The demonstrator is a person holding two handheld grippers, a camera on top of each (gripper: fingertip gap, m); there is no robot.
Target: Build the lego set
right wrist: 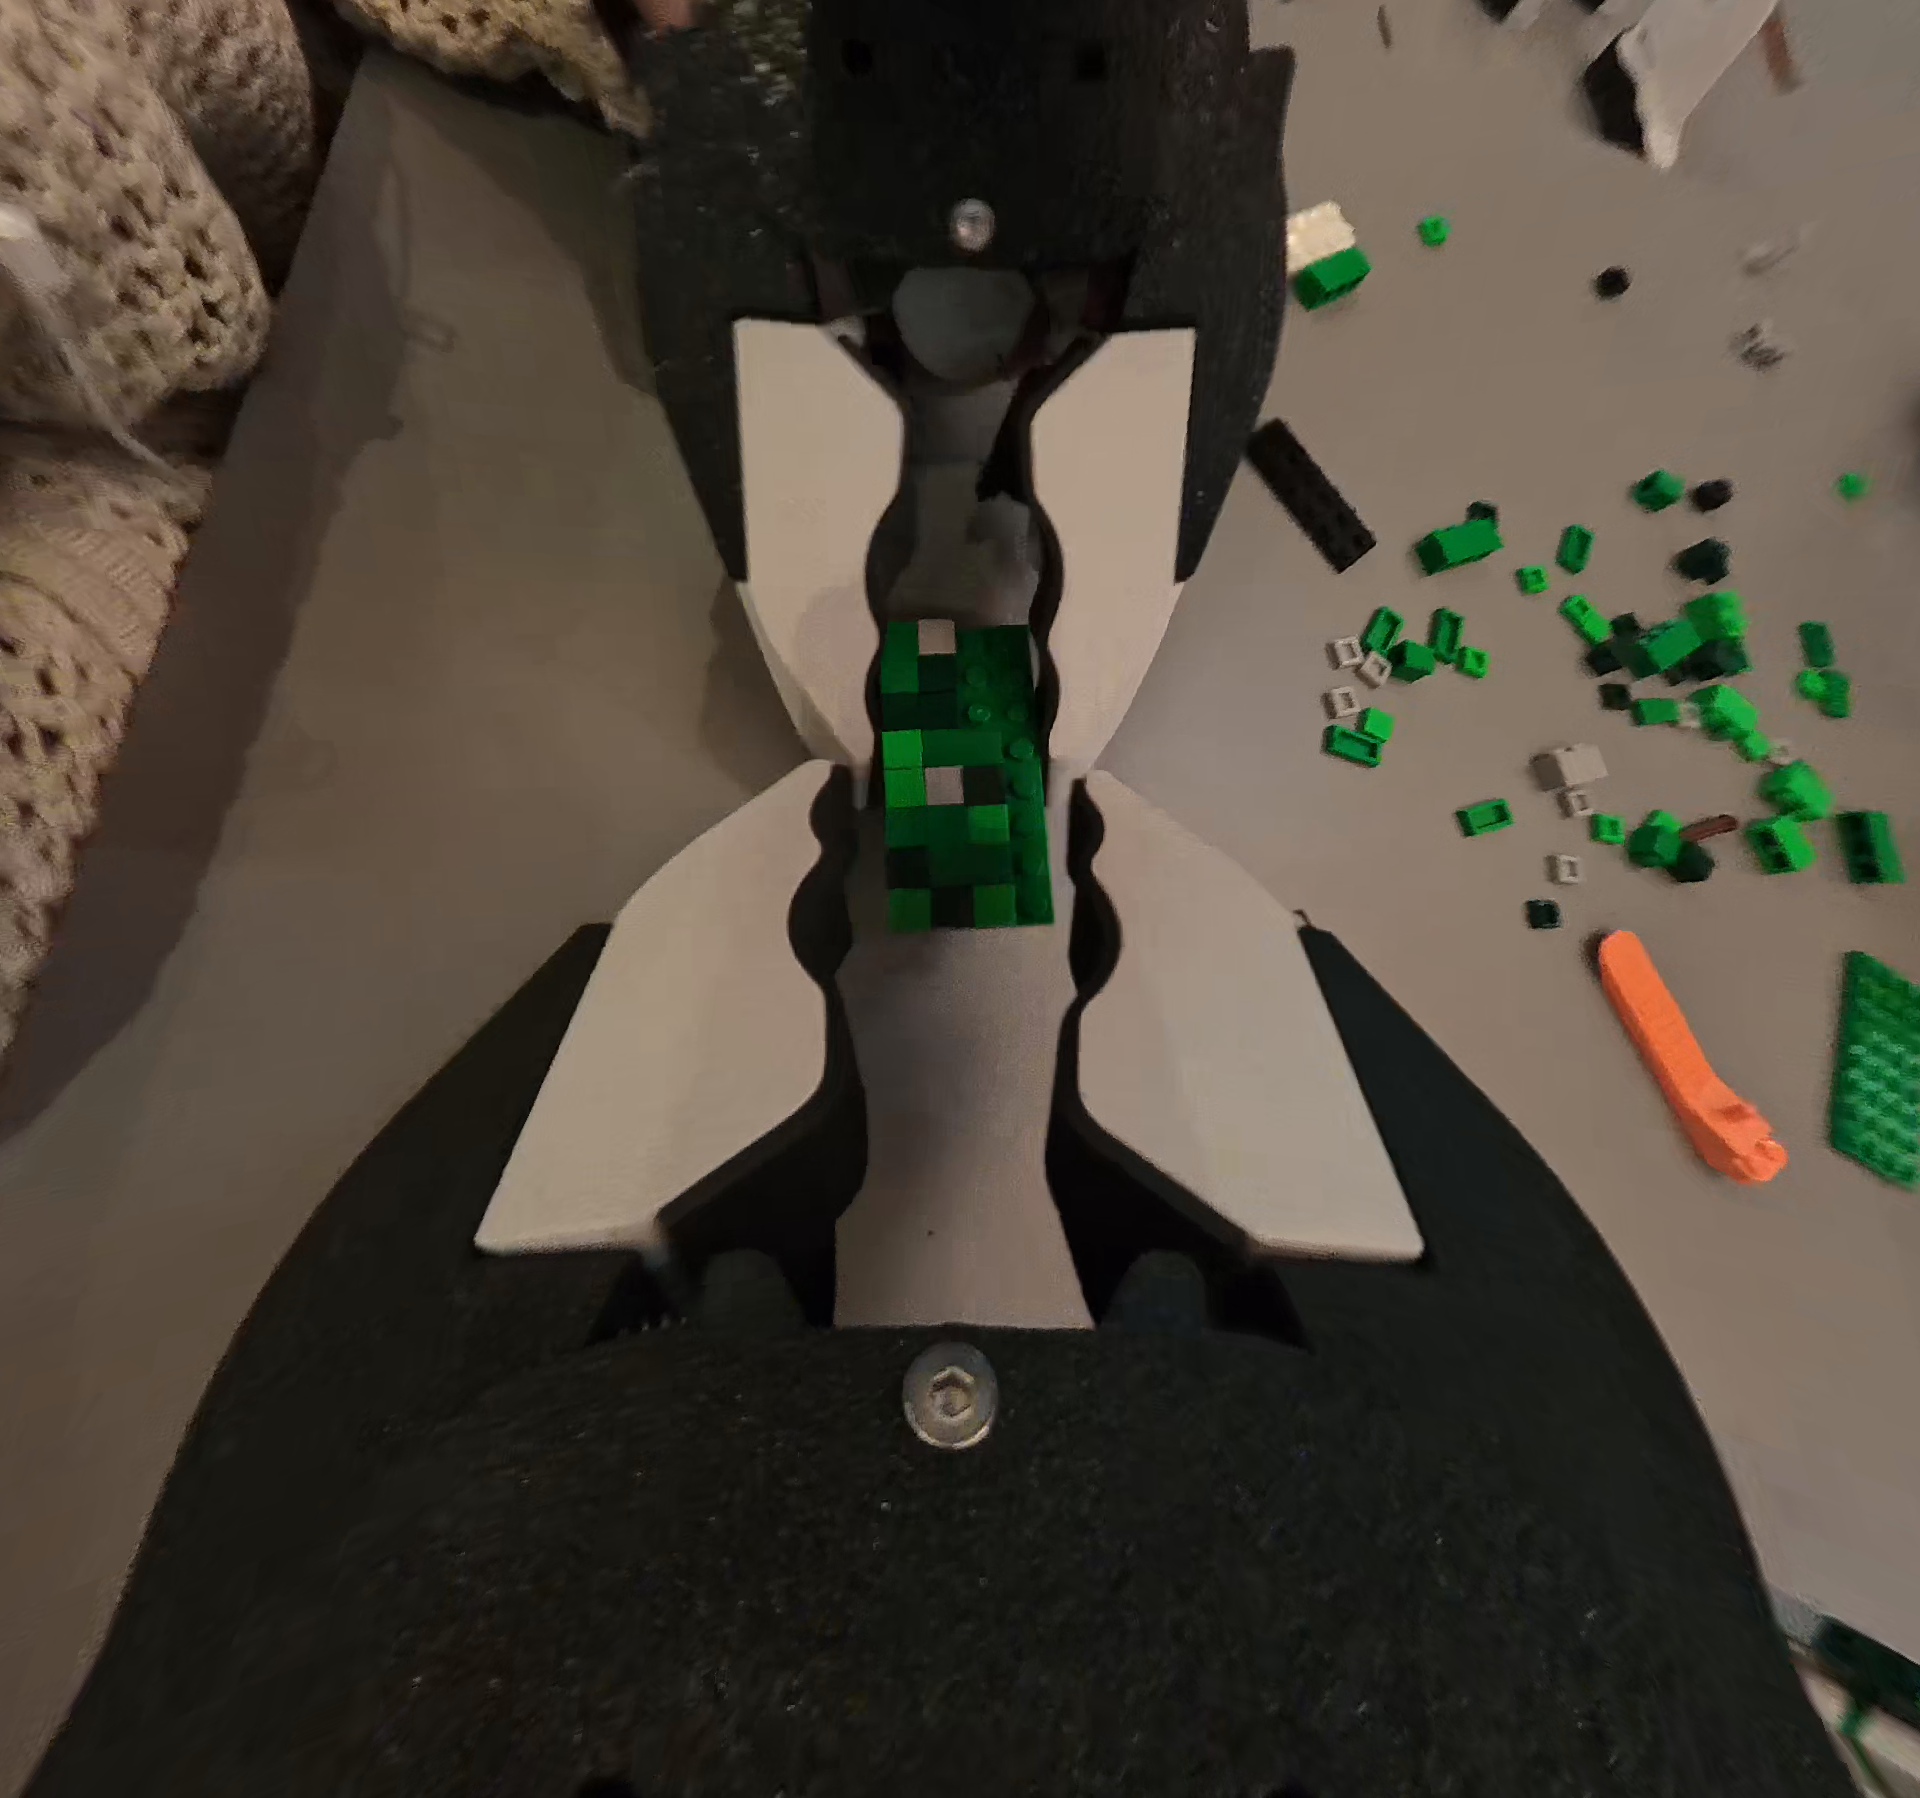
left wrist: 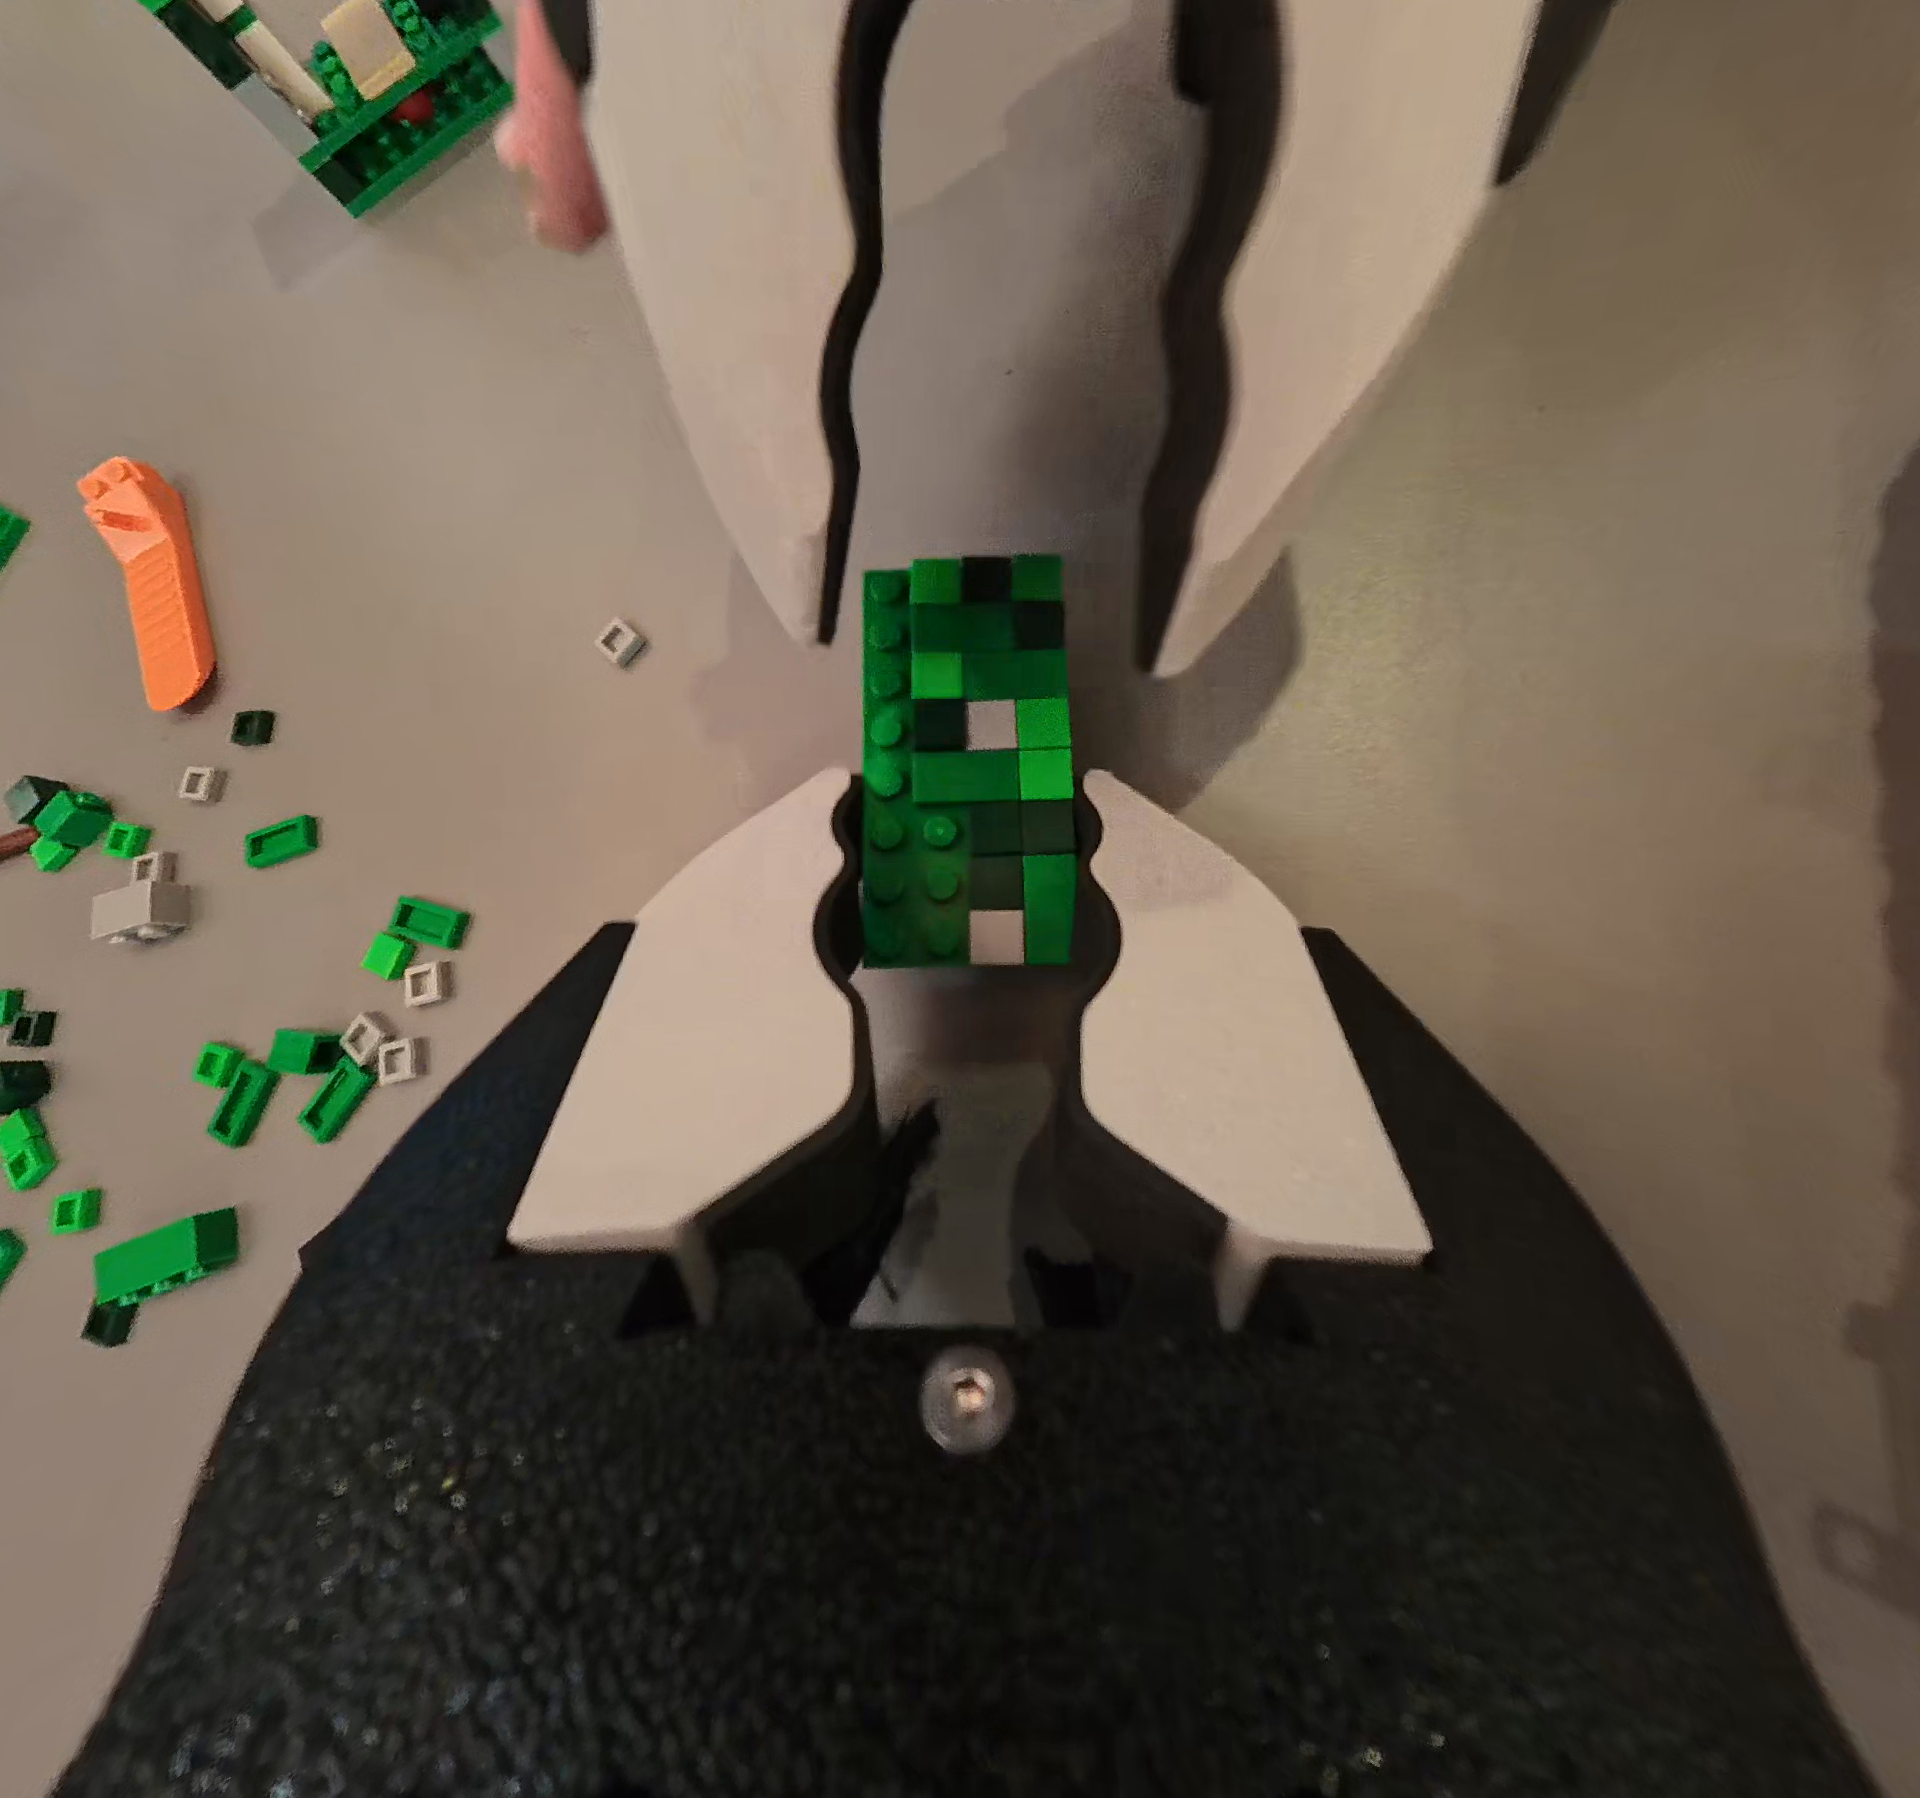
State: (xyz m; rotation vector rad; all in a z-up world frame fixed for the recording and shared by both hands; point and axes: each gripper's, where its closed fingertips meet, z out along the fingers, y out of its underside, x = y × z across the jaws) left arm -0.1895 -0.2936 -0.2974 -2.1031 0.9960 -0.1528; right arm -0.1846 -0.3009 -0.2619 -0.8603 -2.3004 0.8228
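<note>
Left wrist view: the left gripper (left wrist: 971, 818) is clamping the near end of a green brick panel (left wrist: 966, 761), a long plate partly tiled in light green, dark green and grey squares, with one row of studs showing along its left edge. The right gripper (left wrist: 987, 652) is facing it from the far side, its fingers wide and apart from the panel's far end. An orange brick separator (left wrist: 151, 585), loose green and grey pieces (left wrist: 312, 1021) and a partly built model (left wrist: 301, 34) are lying on the table (left wrist: 1558, 709) to the left.

Right wrist view: the right gripper (right wrist: 961, 798) is straddling the panel's (right wrist: 966, 782) end with its fingers spread, a gap showing on each side. The left gripper (right wrist: 956, 699) is pinching the far end.

Handling, as a judgement: the panel is light and rigid, but its smooth tiles are slippery and may pop off under pressure. Gripping is safest across the long side edges, near an end.
</note>
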